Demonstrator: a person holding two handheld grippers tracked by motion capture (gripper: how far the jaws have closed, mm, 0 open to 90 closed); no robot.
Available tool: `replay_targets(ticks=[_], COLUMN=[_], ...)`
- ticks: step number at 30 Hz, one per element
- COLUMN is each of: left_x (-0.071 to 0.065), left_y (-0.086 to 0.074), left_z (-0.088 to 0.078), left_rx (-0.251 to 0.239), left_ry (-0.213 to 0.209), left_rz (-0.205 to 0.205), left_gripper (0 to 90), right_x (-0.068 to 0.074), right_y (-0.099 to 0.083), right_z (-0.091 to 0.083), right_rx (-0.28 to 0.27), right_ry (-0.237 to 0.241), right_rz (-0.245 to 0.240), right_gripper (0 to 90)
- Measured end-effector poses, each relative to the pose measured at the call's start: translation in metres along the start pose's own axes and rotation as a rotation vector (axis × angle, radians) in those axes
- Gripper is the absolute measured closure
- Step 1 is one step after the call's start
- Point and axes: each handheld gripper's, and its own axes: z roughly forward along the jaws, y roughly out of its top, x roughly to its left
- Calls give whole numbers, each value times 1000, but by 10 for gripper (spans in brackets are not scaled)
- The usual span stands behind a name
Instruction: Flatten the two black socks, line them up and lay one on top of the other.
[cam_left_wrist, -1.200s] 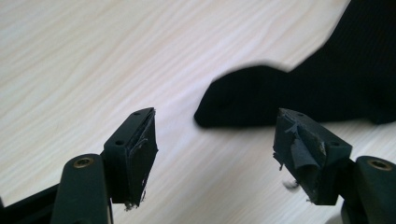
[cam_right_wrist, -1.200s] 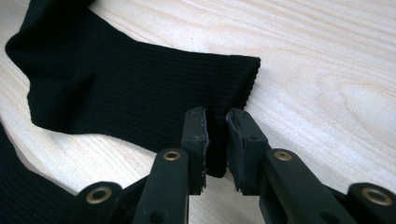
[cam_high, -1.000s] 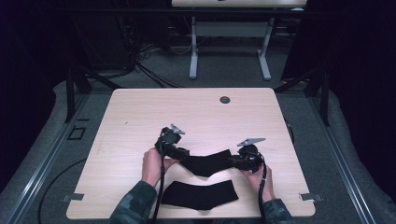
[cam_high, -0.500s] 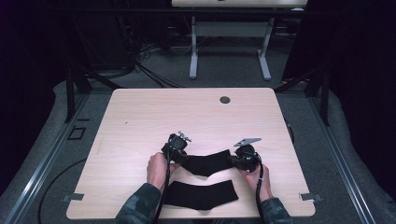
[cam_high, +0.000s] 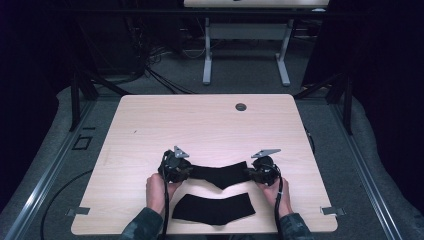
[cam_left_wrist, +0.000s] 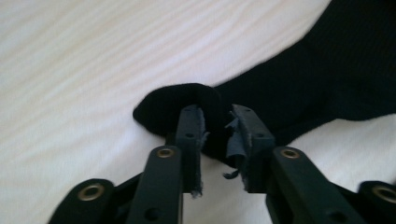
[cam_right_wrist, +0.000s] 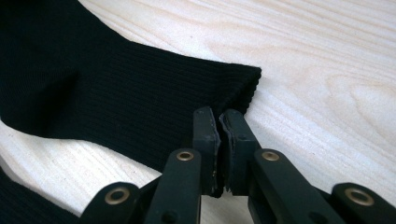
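Note:
Two black socks lie on the pale wooden table (cam_high: 200, 125). The upper sock (cam_high: 220, 174) stretches between my grippers; the lower sock (cam_high: 214, 208) lies flat near the front edge. My left gripper (cam_high: 186, 171) is at the upper sock's toe end. In the left gripper view the bunched toe (cam_left_wrist: 177, 105) sits between the jaws of the left gripper (cam_left_wrist: 215, 119), which have just eased open a little but still pinch it. My right gripper (cam_high: 251, 173) is shut on the ribbed cuff (cam_right_wrist: 233, 88), pinched at the right gripper's tips (cam_right_wrist: 217, 116).
A round cable hole (cam_high: 241, 107) sits near the table's far edge. Beyond it stand the white legs of another table (cam_high: 207, 50), on a dark floor. The table's front edge is just below the lower sock.
My left gripper moved right and slightly down to the sock's toe and its jaws closed over it. The right gripper kept its place at the cuff.

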Motion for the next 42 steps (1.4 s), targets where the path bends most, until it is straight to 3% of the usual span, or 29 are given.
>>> replay_targets(ticks=[3, 7, 8, 11, 13, 16, 17, 19, 20, 23, 24, 29, 31, 36, 42], left_x=[3, 15, 17, 26, 28, 25, 24, 20, 19, 18, 17, 19, 19, 25, 20], left_y=[-15, -39, -41, -40, -30, -12, -7, 2, 9, 14, 15, 8, 5, -8, -19], left_z=[-9, -30, -34, -47, -49, -39, -33, -20, -6, 7, 14, 26, 27, 21, 15], left_rx=[18, 3, -12, -49, -73, -75, -63, -57, -42, -11, 11, 87, 99, 67, 48], left_ry=[8, 51, 67, 91, 109, 118, 100, 108, 102, 109, 121, 180, 184, 145, 133], left_rz=[-14, -84, -99, -125, -119, -75, -57, -38, -15, -1, 9, 52, 55, 8, -5], left_gripper=[641, 456, 374, 322, 277, 242, 225, 222, 228, 229, 241, 241, 237, 235, 235], right_x=[1, 1, 1, 1, 0, 1, 2, 6, 12, 16, 16, 12, 11, 12, 13], right_y=[-1, -4, -5, -5, -4, -3, -1, 1, 5, 6, 5, 2, 1, 0, -2], right_z=[-1, -2, -3, -3, -5, -13, -17, -18, -16, -9, -1, 1, 1, 1, -1], right_rx=[2, -5, -5, -8, -11, -65, -81, -97, -73, -48, 4, -1, 6, -5, 2], right_ry=[4, 1, 5, 7, -5, -24, -31, -23, -12, -6, -16, -7, -5, 7, 12], right_rz=[3, 2, 13, 12, 9, 10, 0, -19, -59, -76, -88, -71, -77, -67, -80], right_gripper=[851, 850, 844, 831, 747, 647, 647, 681, 732, 761, 775, 789, 791, 792, 792])
